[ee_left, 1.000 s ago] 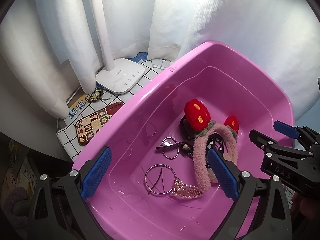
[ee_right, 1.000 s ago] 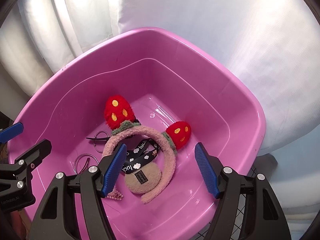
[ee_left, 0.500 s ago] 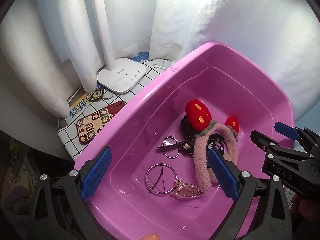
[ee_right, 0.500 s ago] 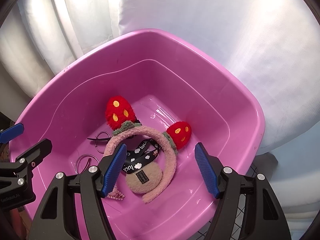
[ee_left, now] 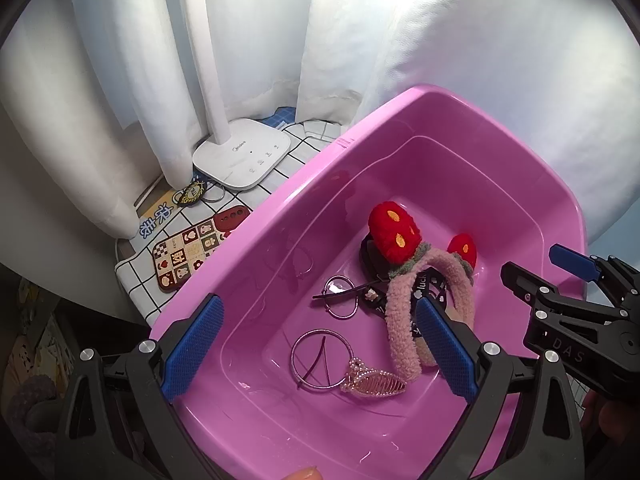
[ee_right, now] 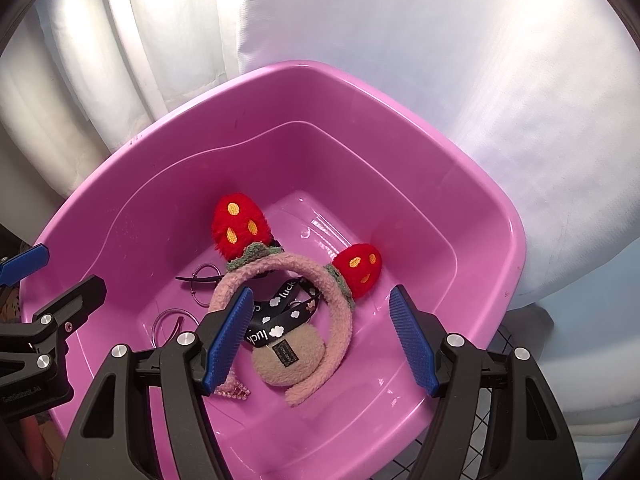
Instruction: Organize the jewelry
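Note:
A pink plastic tub (ee_left: 460, 120) (ee_right: 400, 104) holds a fuzzy pink headband with two red strawberries (ee_left: 400, 336) (ee_right: 340, 312), a black ribbon hair tie on a beige pad (ee_right: 286, 344), silver hoop rings (ee_left: 320, 360) (ee_left: 340, 296), a black hairpin (ee_left: 340, 292) and a pearl crown hair clip (ee_left: 372, 380). My left gripper (ee_left: 318, 350) is open and empty above the tub's near left part. My right gripper (ee_right: 320, 336) is open and empty above the headband; it also shows in the left wrist view (ee_left: 560, 300).
Left of the tub, a checked cloth (ee_left: 300, 148) carries a white lamp base (ee_left: 244, 152), a patterned phone case (ee_left: 188, 252), a round charm (ee_left: 192, 194) and a yellow card (ee_left: 156, 216). White curtains (ee_left: 480, 40) hang behind.
Both grippers have drifted slightly; the tub sits a little lower in both views. Nothing was taken hold of or let go.

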A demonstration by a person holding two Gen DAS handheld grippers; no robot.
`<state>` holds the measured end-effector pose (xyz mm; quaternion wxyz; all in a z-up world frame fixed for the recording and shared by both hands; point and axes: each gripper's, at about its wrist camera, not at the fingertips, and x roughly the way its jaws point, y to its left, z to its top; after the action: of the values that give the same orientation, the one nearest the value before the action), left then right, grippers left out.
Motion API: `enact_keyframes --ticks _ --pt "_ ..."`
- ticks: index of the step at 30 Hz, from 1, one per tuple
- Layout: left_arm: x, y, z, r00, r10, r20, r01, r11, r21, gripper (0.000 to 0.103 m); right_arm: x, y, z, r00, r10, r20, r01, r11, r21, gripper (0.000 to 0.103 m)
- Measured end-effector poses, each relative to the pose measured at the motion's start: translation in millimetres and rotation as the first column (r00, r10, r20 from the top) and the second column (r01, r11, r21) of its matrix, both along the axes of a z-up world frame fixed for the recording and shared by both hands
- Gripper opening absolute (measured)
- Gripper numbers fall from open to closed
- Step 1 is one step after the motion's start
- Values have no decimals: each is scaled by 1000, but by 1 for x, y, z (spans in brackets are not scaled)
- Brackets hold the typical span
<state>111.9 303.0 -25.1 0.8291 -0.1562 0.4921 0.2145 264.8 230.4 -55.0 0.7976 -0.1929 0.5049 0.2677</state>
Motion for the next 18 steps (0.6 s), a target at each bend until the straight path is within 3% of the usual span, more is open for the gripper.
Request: enact_keyframes --ticks 18 --pt "0 -2 2 1000 -9 6 8 1000 9 95 -2 -1 2 1000 1 4 -1 1000 4 68"
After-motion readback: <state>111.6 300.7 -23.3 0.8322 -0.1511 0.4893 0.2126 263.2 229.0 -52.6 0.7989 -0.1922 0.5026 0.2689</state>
